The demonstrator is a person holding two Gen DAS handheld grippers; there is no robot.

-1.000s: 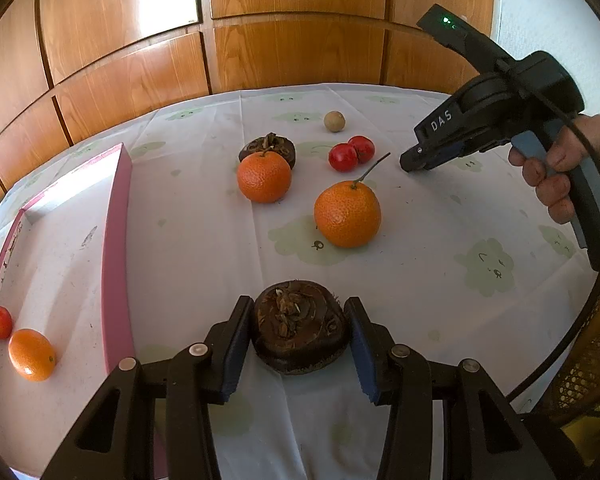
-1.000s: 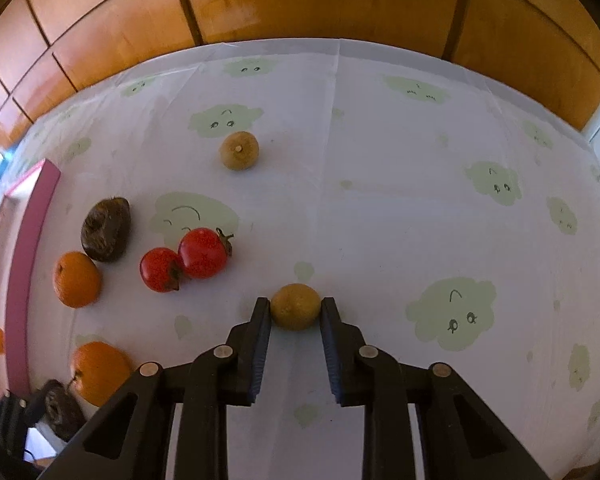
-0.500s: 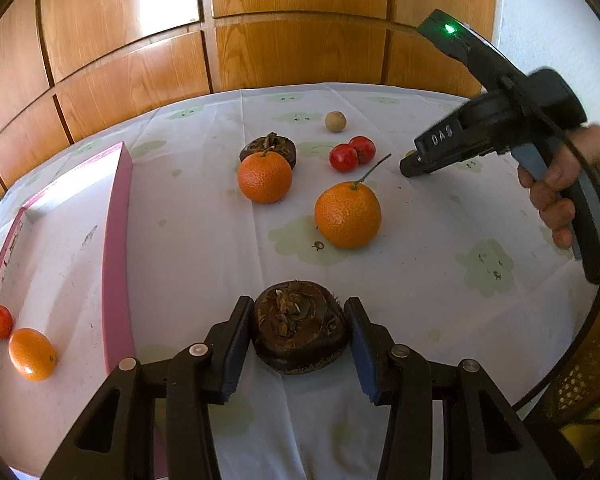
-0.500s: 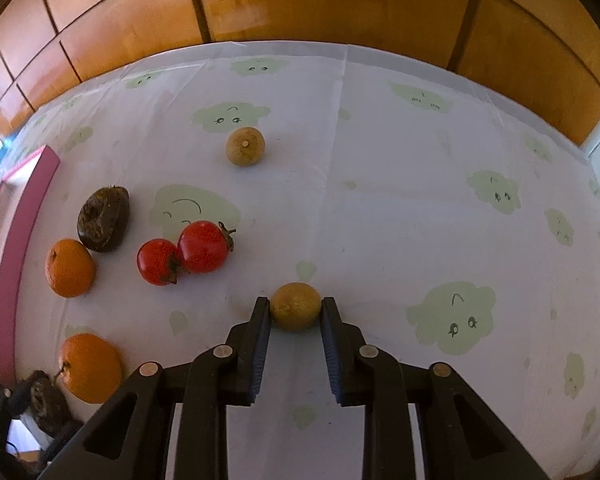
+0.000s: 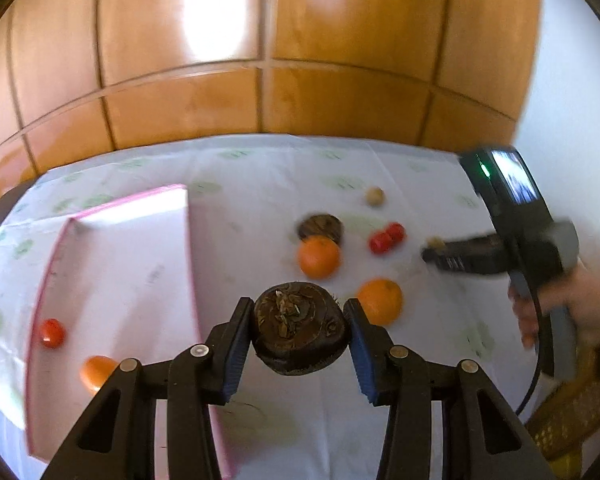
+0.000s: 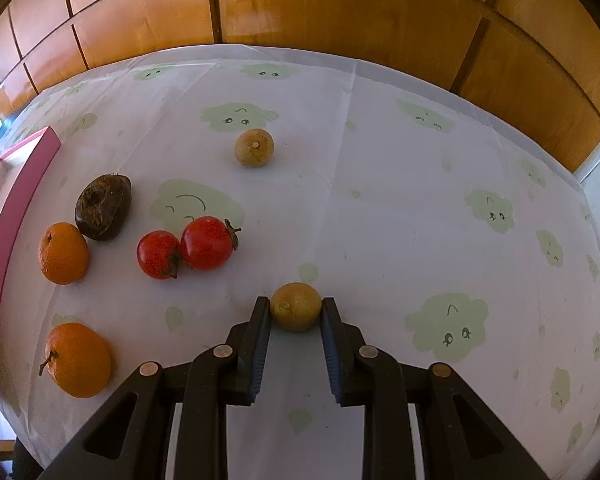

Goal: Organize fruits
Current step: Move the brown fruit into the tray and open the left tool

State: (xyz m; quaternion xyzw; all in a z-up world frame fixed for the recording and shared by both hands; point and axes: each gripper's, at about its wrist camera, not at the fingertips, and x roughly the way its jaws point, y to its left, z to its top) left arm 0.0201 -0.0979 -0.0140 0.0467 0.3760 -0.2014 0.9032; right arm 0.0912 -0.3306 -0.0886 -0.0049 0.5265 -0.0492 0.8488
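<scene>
My left gripper (image 5: pixel 298 330) is shut on a dark brown wrinkled fruit (image 5: pixel 300 326) and holds it above the tablecloth, beside the pink tray (image 5: pixel 192 264). My right gripper (image 6: pixel 295 310) is shut on a small yellow-brown round fruit (image 6: pixel 295 306) low over the cloth; it also shows in the left wrist view (image 5: pixel 434 246). Loose on the cloth lie two oranges (image 6: pixel 63 253) (image 6: pixel 79 360), two red tomatoes (image 6: pixel 206 243) (image 6: pixel 158 254), another dark brown fruit (image 6: pixel 103 207) and a second yellow-brown fruit (image 6: pixel 254 147).
The pink tray holds a small red tomato (image 5: pixel 52 333) and a small orange (image 5: pixel 97 372). A wooden panelled wall (image 5: pixel 260 80) runs behind the table. A yellow woven basket (image 5: pixel 572 412) stands at the right edge.
My left gripper has lifted the dark brown fruit off the cloth and swung left toward the tray. My right gripper still grips the small yellow-brown fruit and has shifted slightly.
</scene>
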